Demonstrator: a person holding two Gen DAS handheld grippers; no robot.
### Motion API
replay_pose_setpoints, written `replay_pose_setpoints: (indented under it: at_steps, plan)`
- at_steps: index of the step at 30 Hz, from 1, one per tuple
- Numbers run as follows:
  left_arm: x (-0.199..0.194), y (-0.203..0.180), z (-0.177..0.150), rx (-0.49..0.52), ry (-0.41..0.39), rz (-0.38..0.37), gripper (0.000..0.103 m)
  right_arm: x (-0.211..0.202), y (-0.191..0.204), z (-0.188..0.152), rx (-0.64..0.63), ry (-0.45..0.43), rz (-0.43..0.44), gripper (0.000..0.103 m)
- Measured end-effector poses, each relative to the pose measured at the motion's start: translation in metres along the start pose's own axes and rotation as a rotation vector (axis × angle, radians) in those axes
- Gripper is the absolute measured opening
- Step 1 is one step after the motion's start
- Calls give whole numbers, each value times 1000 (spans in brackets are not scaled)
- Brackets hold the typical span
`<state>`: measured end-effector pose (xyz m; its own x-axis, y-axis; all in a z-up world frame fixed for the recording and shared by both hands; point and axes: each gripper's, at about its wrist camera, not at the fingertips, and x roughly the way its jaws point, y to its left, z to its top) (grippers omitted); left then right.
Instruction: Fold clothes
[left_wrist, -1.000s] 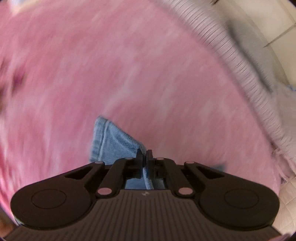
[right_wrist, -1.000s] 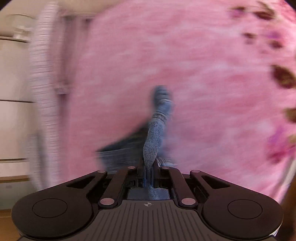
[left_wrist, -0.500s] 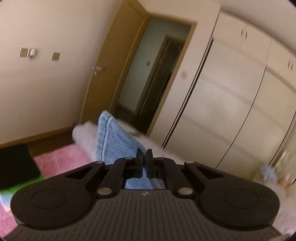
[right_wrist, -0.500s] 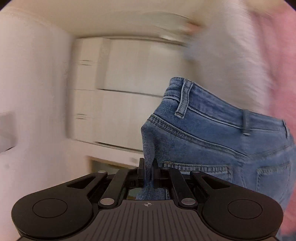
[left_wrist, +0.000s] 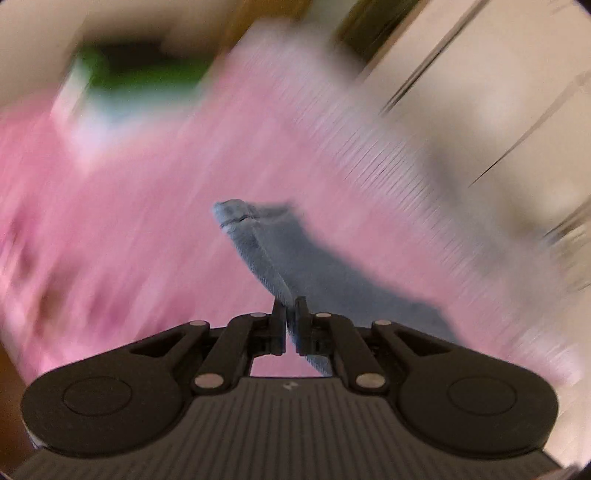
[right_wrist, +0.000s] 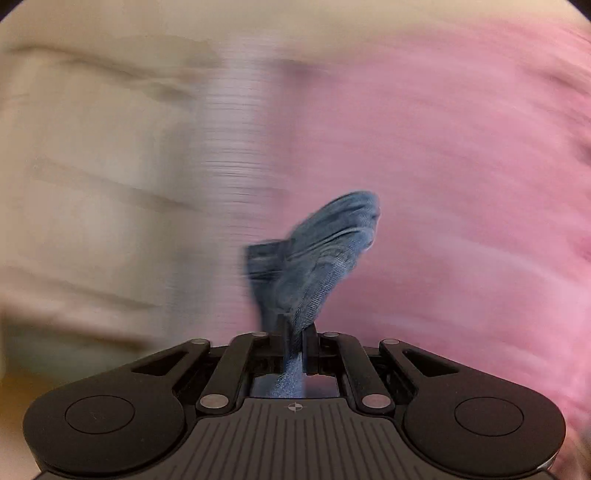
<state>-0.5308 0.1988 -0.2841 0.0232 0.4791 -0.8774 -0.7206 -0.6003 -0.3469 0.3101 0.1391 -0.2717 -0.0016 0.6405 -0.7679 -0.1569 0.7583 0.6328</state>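
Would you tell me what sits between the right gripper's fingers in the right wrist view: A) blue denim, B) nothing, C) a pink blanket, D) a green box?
A: a bunched fold of blue denim runs down between the opening jaws of the right gripper.

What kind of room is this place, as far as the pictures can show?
Probably a bedroom, though both views are blurred. A pink bedcover with a ribbed pale edge fills most of the view, and cream panelled doors, likely a wardrobe, stand behind it. Blue jeans are being handled over the cover.
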Motion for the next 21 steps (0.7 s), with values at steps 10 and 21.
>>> replay_pose_setpoints:
  at_steps: [10, 21]
  plan:
    - [82, 57, -83, 20, 104, 295, 14, 48, -126, -18, 27, 90, -203, 44]
    - [59, 51, -89, -68, 5, 404, 14, 55, -90, -4, -213, 59, -394, 44]
